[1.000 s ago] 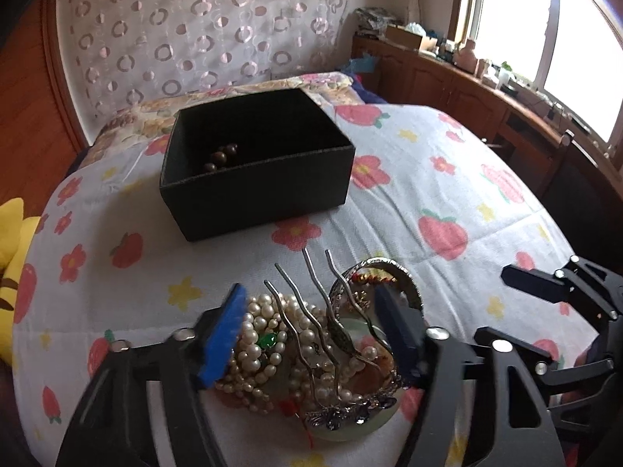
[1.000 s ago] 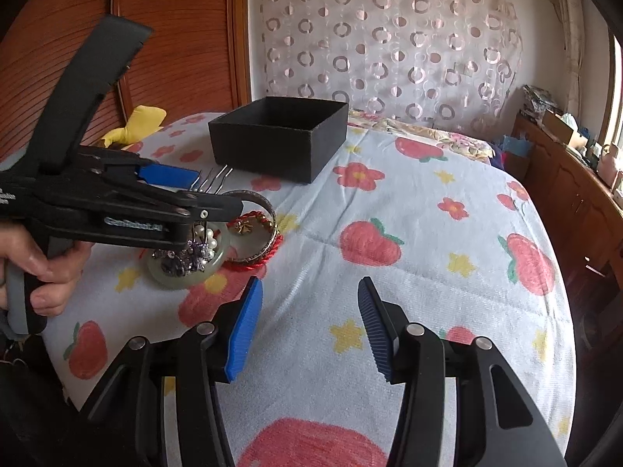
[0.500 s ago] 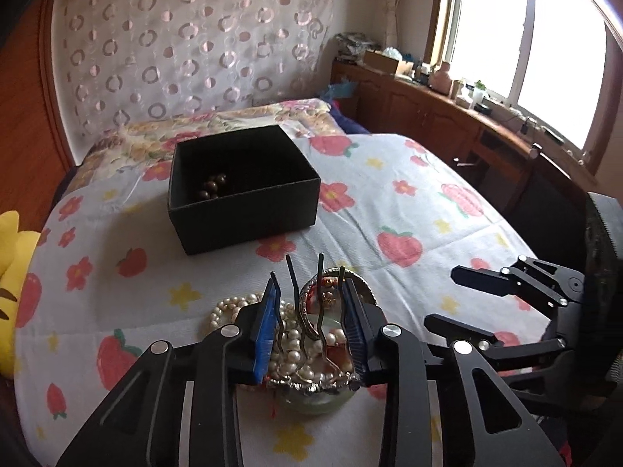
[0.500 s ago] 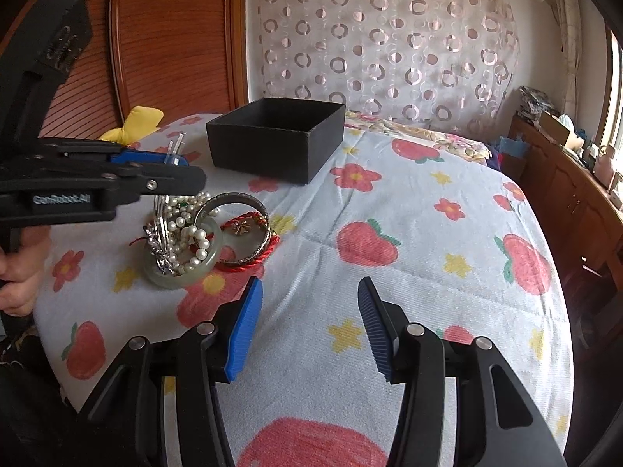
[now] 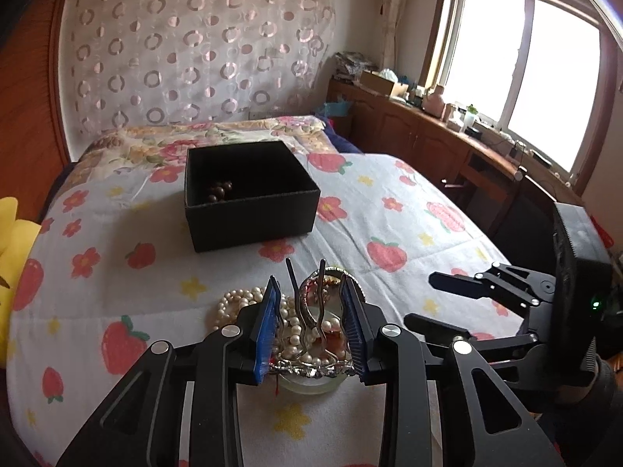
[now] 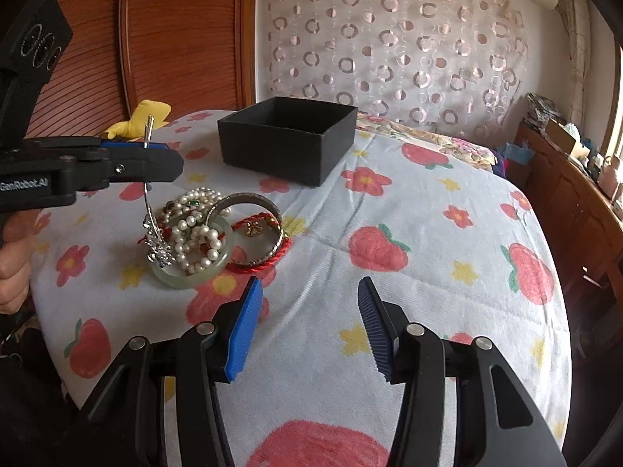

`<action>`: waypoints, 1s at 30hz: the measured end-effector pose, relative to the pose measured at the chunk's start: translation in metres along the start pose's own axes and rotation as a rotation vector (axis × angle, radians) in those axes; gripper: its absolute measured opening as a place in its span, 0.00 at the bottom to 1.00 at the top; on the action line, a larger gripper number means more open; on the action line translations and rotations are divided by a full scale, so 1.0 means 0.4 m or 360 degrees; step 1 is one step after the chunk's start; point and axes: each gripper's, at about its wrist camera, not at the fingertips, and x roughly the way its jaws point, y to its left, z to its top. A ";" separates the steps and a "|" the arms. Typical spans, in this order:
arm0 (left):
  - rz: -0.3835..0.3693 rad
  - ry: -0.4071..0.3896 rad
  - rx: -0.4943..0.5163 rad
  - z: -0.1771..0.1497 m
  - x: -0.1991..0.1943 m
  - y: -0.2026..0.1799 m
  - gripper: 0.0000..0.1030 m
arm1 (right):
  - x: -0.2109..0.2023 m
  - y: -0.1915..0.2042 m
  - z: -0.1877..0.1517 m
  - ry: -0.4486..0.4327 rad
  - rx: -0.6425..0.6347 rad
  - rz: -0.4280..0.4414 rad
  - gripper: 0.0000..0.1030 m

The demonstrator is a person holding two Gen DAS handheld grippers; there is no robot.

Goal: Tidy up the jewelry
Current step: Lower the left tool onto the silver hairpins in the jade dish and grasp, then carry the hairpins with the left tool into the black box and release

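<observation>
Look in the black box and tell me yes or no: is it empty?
No. The left wrist view shows a few dark brown beads lying on the floor of the black box.

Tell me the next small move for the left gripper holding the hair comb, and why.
Probably carry the hair comb forward to the black box and release it there. The left gripper has its jaws shut on the comb, prongs up, its jeweled end just above the pearls. The box sits open beyond the pile with only brown beads inside. The right gripper is open and empty.
</observation>
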 end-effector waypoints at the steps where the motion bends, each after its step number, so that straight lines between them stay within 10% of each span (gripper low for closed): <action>1: -0.0001 -0.0006 0.0000 0.001 -0.004 0.001 0.29 | 0.002 0.003 0.005 -0.0002 -0.0003 0.0009 0.52; 19: 0.0055 -0.0089 -0.0042 0.027 -0.046 0.053 0.29 | 0.156 0.010 0.125 0.0189 -0.0044 0.0208 0.07; 30: 0.0077 -0.0097 -0.0056 0.037 -0.051 0.074 0.29 | 0.099 0.017 0.147 0.0026 -0.0081 0.0132 0.04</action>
